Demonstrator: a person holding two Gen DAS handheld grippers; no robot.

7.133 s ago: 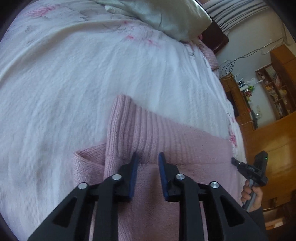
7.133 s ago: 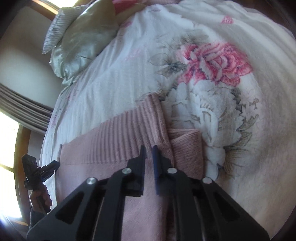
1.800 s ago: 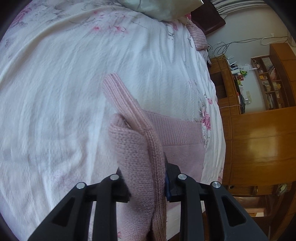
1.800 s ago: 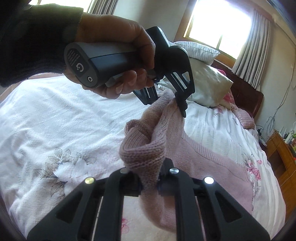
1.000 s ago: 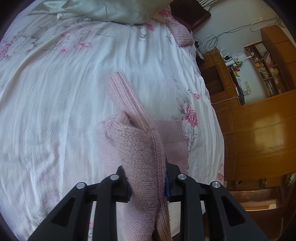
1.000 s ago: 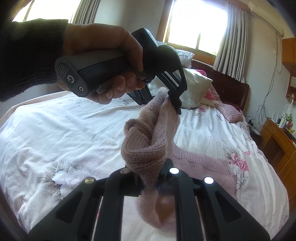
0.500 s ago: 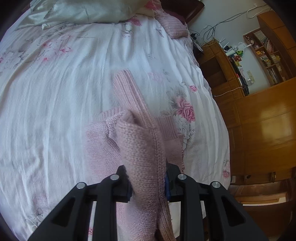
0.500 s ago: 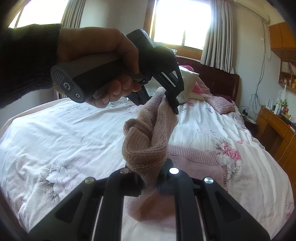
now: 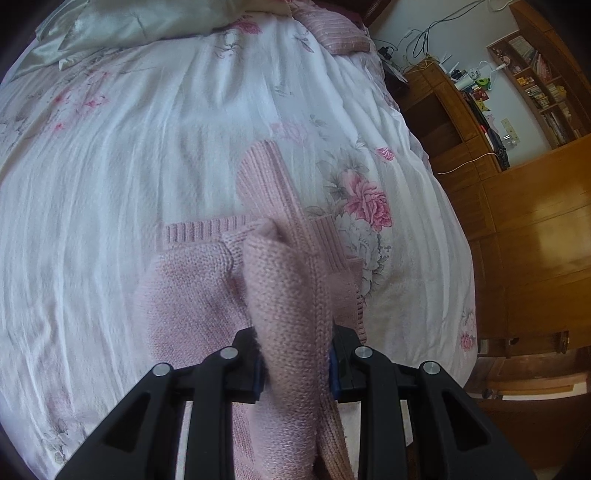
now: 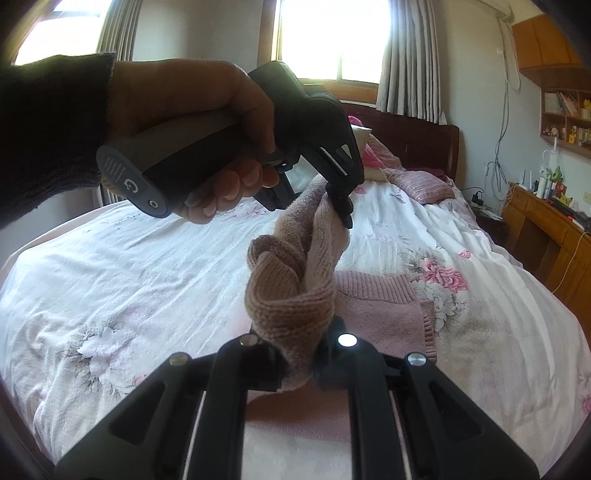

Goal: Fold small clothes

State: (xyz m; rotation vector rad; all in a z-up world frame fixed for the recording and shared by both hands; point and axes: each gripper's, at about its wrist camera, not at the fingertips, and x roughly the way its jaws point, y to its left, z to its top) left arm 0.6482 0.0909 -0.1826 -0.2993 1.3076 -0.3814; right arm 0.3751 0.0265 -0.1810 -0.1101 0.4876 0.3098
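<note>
A pink knitted sweater (image 9: 192, 295) lies partly on the white floral bedspread (image 9: 110, 166), with one edge lifted off it. My left gripper (image 9: 295, 365) is shut on a bunched fold of that edge. My right gripper (image 10: 299, 363) is shut on the same raised edge of the sweater (image 10: 291, 288), which stretches up to the left gripper (image 10: 332, 199) held in a hand (image 10: 192, 122) with a dark sleeve. The ribbed hem (image 10: 373, 286) rests flat on the bed behind the raised part.
Pillows (image 9: 122, 26) lie at the head of the bed, by the dark headboard (image 10: 413, 140). Wooden cabinets and shelves (image 9: 532, 221) run along the bed's right side. Curtained windows (image 10: 328, 37) are behind the bed.
Both grippers, shut on the sweater edge, have carried it further over the sweater body toward the ribbed hem. The lying part looks shorter than before.
</note>
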